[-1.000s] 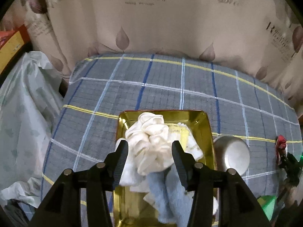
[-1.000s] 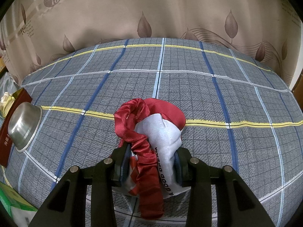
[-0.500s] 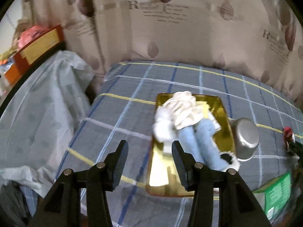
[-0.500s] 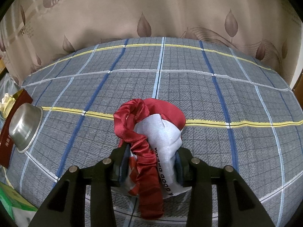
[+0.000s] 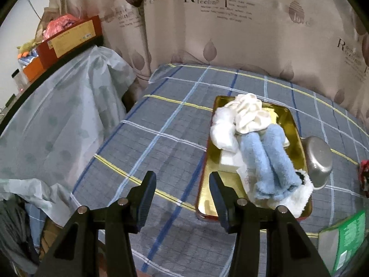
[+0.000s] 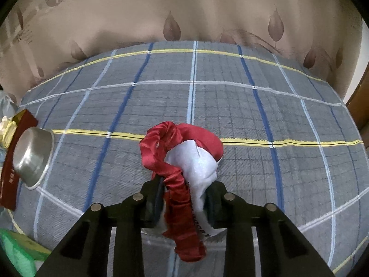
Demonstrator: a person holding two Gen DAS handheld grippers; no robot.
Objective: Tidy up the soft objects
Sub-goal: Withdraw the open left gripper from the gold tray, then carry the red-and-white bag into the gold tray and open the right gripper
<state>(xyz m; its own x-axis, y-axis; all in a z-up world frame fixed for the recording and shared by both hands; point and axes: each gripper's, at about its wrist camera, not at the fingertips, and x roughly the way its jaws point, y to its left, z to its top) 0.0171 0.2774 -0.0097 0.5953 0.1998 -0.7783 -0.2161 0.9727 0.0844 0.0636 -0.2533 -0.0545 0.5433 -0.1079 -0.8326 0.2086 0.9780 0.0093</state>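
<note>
Red scrunchie (image 6: 175,180) | right gripper (image 6: 184,198) clamps it | left gripper (image 5: 182,198) agape | bowl (image 6: 32,159) nearby

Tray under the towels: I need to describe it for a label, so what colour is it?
The tray is shiny gold inside, with a dark red outer edge; the left wrist view shows it best.

light: dim, warm indoor, from overhead | glare: bright reflection on gold tray (image 5: 208,204) floor and steel bowl (image 6: 32,155) | shadows: soft, under red and white cloth (image 6: 184,161) | focus: fairly sharp centre, slight blur on curtain (image 6: 184,11) | distortion: strong fisheye bending, black corners
</note>
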